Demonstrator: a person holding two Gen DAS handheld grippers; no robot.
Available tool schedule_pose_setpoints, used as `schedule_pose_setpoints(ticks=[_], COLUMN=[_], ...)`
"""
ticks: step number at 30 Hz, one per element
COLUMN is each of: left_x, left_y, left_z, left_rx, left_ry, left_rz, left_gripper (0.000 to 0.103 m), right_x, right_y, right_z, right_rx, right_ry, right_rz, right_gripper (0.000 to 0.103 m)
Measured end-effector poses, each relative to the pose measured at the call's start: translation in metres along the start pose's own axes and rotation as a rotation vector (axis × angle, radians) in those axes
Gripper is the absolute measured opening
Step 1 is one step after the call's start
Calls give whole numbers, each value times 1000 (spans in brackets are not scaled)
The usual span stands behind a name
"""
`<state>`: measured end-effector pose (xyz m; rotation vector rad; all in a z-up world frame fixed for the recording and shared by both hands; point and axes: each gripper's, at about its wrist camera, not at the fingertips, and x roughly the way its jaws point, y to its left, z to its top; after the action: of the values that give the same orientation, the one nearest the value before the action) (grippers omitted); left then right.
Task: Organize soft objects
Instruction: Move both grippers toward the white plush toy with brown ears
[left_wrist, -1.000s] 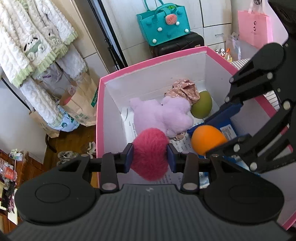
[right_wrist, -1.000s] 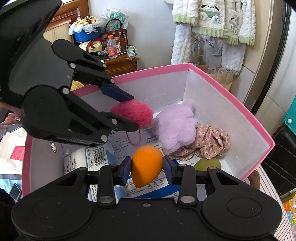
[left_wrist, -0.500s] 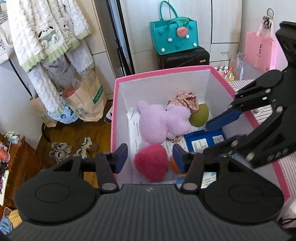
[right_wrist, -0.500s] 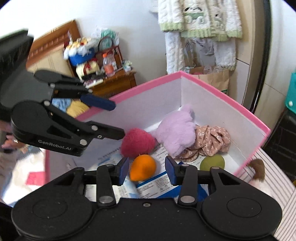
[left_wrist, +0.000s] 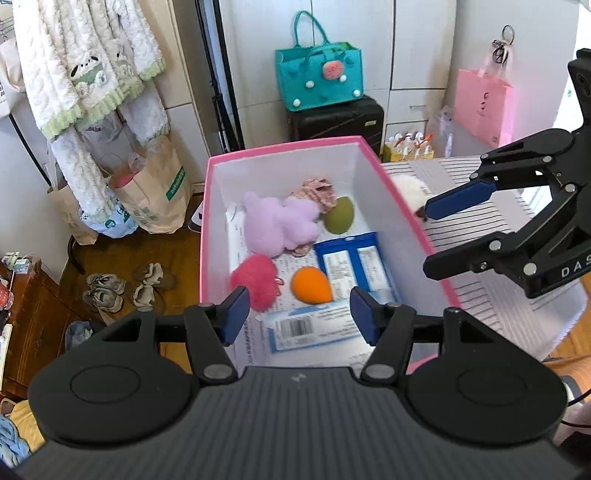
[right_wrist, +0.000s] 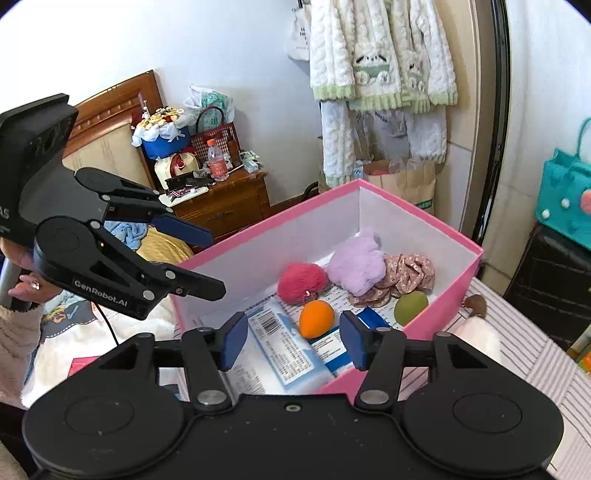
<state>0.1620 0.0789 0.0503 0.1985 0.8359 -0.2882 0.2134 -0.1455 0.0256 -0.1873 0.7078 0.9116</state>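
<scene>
A pink box (left_wrist: 280, 149) (right_wrist: 421, 218) with white walls holds a red pom-pom (left_wrist: 255, 280) (right_wrist: 301, 282), an orange sponge (left_wrist: 311, 285) (right_wrist: 316, 318), a green sponge (left_wrist: 339, 220) (right_wrist: 410, 307), a lilac plush (left_wrist: 280, 229) (right_wrist: 356, 265) and a floral scrunchie (left_wrist: 316, 188) (right_wrist: 406, 271). My left gripper (left_wrist: 297, 314) (right_wrist: 205, 260) is open and empty above the box's near end. My right gripper (right_wrist: 291, 336) (left_wrist: 428, 236) is open and empty above the box's side.
Blue packets (left_wrist: 351, 258) and papers line the box floor. A white fluffy item (left_wrist: 408, 190) (right_wrist: 476, 334) lies on the striped surface (left_wrist: 487, 221) beside the box. Paper bags (left_wrist: 155, 192), shoes (left_wrist: 107, 288), a black case (left_wrist: 334, 118) and a nightstand (right_wrist: 221, 206) surround it.
Both grippers opened and let go: the red pom-pom and the orange sponge dropped into the box. Both grippers then pulled back and up from the box.
</scene>
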Motion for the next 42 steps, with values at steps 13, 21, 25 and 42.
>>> schedule_pose_setpoints(ticks=[13, 21, 25, 42], left_x=[-72, -102, -111, -62], left_y=[-40, -75, -98, -175], left_z=[-13, -27, -34, -44], left_rx=[27, 128, 164, 204], left_ry=[-54, -69, -88, -89], left_rz=[-50, -35, -59, -180], left_gripper=[61, 63, 66, 69], right_x=[-85, -124, -141, -153], right_y=[44, 56, 55, 7], right_z=[-28, -63, -84, -148], right_rx=[-64, -36, -20, 21], right_ry=[-78, -136, -156, -161], right_rz=[-89, -139, -164, -278], right_gripper=[71, 74, 75, 82])
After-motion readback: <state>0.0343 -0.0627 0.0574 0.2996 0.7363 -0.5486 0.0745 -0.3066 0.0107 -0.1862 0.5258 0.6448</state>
